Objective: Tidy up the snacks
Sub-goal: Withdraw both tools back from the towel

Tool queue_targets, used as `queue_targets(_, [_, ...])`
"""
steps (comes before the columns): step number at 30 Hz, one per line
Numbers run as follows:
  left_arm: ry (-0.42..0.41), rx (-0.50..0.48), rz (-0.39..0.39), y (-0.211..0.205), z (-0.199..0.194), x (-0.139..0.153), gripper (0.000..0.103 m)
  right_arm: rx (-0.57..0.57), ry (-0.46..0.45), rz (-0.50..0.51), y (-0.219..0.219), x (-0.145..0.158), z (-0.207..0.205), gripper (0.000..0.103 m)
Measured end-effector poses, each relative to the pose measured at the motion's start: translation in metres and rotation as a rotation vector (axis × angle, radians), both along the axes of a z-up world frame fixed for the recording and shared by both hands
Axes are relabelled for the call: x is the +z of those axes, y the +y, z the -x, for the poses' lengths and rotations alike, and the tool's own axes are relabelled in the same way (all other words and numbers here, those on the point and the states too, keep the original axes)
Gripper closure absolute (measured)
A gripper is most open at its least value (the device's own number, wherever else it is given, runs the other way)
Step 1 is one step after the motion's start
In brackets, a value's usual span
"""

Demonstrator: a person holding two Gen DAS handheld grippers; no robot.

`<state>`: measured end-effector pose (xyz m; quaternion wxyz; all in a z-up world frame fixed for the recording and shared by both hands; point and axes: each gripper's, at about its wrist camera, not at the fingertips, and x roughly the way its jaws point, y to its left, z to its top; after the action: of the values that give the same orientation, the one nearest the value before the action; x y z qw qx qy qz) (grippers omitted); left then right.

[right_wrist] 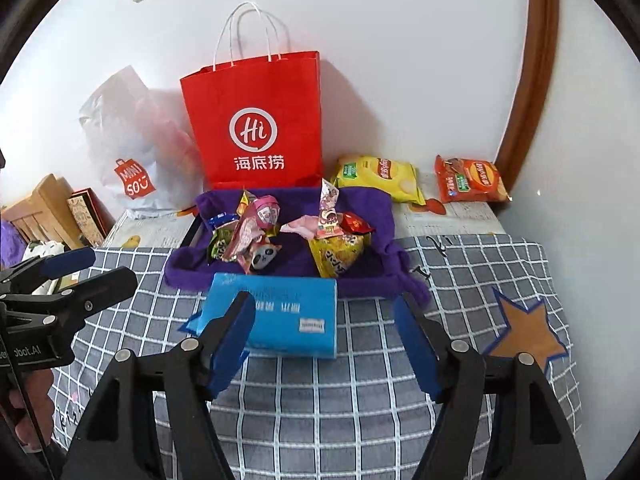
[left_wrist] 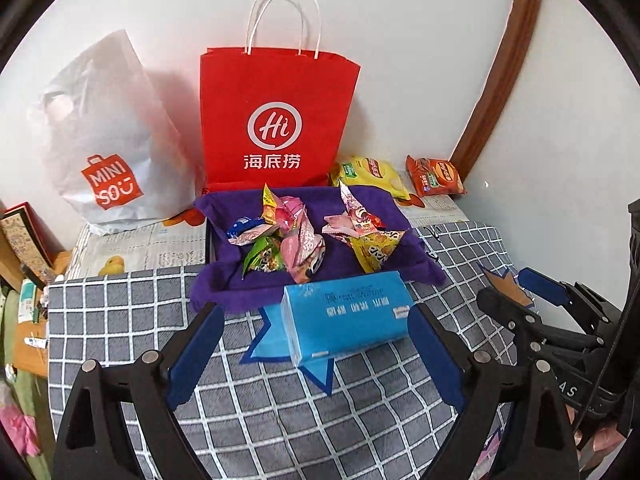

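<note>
A purple cloth-lined tray holds several small snack packets. A yellow chip bag and an orange chip bag lie behind it to the right. A blue tissue pack lies on a blue star marker just in front of the tray. My left gripper is open, its fingers on either side of the pack without touching it. My right gripper is open and empty, to the right of the pack.
A red paper bag and a white plastic bag stand against the wall. An orange star marker lies on the checked cloth at right. A wooden shelf with boxes is at left.
</note>
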<state>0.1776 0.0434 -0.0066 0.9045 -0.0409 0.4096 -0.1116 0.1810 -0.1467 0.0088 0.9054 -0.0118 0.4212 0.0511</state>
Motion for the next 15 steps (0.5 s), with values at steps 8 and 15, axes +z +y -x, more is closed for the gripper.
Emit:
queue_targets(8, [-0.047, 0.037, -0.021, 0.002, 0.032, 0.006, 0.009, -0.002, 0.006, -0.020, 0.000, -0.001, 0.032, 0.030])
queue_targets(15, [-0.069, 0.047, -0.024, 0.002, 0.048, 0.010, 0.009, -0.025, -0.021, -0.022, -0.005, 0.001, 0.054, 0.012])
